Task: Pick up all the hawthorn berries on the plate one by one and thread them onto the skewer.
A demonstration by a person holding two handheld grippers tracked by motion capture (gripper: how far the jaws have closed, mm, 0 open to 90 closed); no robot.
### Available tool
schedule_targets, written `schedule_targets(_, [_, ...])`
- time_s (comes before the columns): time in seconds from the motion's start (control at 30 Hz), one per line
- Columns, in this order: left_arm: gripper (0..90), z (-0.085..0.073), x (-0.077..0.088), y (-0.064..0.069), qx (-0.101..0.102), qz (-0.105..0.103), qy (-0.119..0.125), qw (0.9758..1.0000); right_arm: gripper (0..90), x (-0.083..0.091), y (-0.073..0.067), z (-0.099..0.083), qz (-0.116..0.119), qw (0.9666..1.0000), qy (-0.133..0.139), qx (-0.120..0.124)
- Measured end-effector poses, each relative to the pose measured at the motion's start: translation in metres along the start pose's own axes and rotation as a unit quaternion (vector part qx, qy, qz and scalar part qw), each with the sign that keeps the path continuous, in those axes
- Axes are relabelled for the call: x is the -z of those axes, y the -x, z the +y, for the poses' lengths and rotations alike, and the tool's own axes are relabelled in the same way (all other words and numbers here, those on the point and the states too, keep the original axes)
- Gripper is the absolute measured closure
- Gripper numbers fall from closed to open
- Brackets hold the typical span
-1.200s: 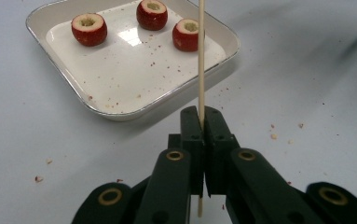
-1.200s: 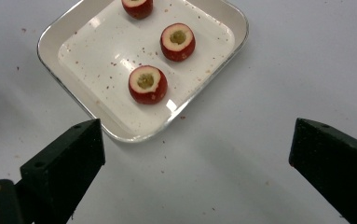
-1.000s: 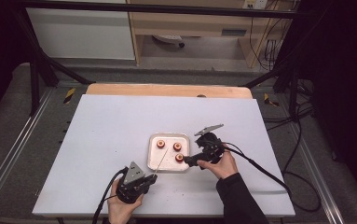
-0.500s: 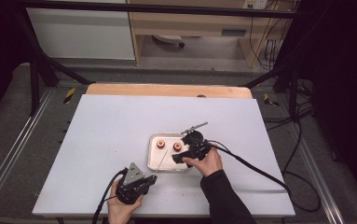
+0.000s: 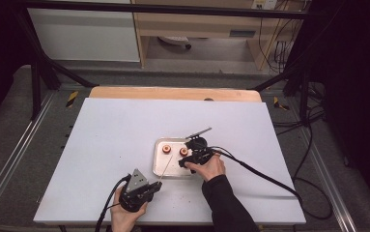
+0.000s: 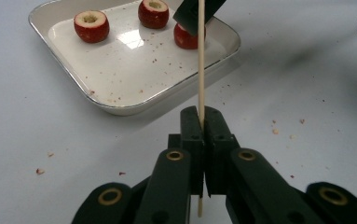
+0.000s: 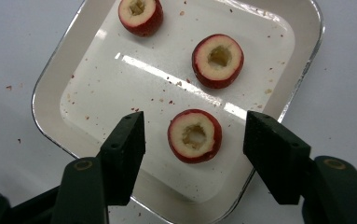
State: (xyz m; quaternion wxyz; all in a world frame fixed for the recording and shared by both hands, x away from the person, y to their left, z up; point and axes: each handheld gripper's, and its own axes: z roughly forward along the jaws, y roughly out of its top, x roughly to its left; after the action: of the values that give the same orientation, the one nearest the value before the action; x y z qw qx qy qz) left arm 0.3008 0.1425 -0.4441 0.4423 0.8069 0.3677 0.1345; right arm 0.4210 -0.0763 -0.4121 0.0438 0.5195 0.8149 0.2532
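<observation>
table (image 5: 124, 140): white top, carrying a tray a little toward 5 o'clock of its middle; crumbs are lying scattered on it around the tray.
tray (image 7: 50, 88): pale, shallow, rounded corners; it is holding three fruit rings and red specks.
fruit rings: red skin, pale flesh, cored hollow. in the right gripper view one (image 7: 195, 136) is sitting between the jaws, one (image 7: 218, 59) at 1 o'clock of it, one (image 7: 140, 15) at 11 o'clock near the tray's far rim.
right gripper (image 7: 195, 140): hanging over the tray with jaws spread wide, one on each side of the nearest ring and touching neither side of it; in the high view it (image 5: 190, 162) is sitting at the tray's 3 o'clock edge.
left gripper (image 6: 203, 126): jaws are pressing together on a skewer; in the high view it (image 5: 157, 186) is resting near the table's 6 o'clock edge, at 7 o'clock of the tray.
skewer (image 6: 201, 60): thin, pale wood, running up toward 12 o'clock over the tray's near rim; its tip is passing in front of the other gripper's dark jaw.
</observation>
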Motion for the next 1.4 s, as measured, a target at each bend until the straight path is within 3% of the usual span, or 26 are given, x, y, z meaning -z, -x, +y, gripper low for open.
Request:
schedule_targets(0.43, [88.2, -0.002, -0.001, 0.000, 0.000, -0.002, -0.004, 1.0000, 55.8, -0.012, 0.002, 0.004, 0.004, 0.9990, -0.017, -0.040])
schedule_targets(0.83, [88.2, -0.002, -0.003, 0.001, 0.002, -0.003, -0.004, 1.0000, 59.5, -0.013, 0.002, 0.004, 0.009, 0.9984, -0.024, -0.051])
schedule_targets(1.03, [88.2, -0.002, -0.002, 0.001, 0.002, -0.002, 0.000, 1.0000, 59.6, -0.002, 0.001, 0.003, 0.029, 0.9983, -0.004, -0.049])
schedule_targets(1.17, [88.2, -0.001, -0.002, 0.002, 0.003, 0.000, 0.003, 1.0000, 59.6, 0.013, 0.004, 0.002, 0.047, 0.9973, 0.030, -0.048])
schedule_targets(1.2, [88.2, -0.001, -0.003, 0.003, 0.004, 0.001, 0.005, 1.0000, 59.6, 0.020, 0.008, 0.000, 0.060, 0.9957, 0.047, -0.052])
schedule_targets(1.27, [88.2, 0.000, -0.004, 0.004, 0.003, 0.002, 0.005, 1.0000, 59.6, 0.023, 0.011, -0.002, 0.067, 0.9948, 0.057, -0.052])
schedule_targets(1.4, [88.3, 0.003, -0.006, 0.008, -0.002, 0.004, 0.007, 1.0000, 59.6, 0.035, 0.022, -0.010, 0.087, 0.9897, 0.094, -0.063])
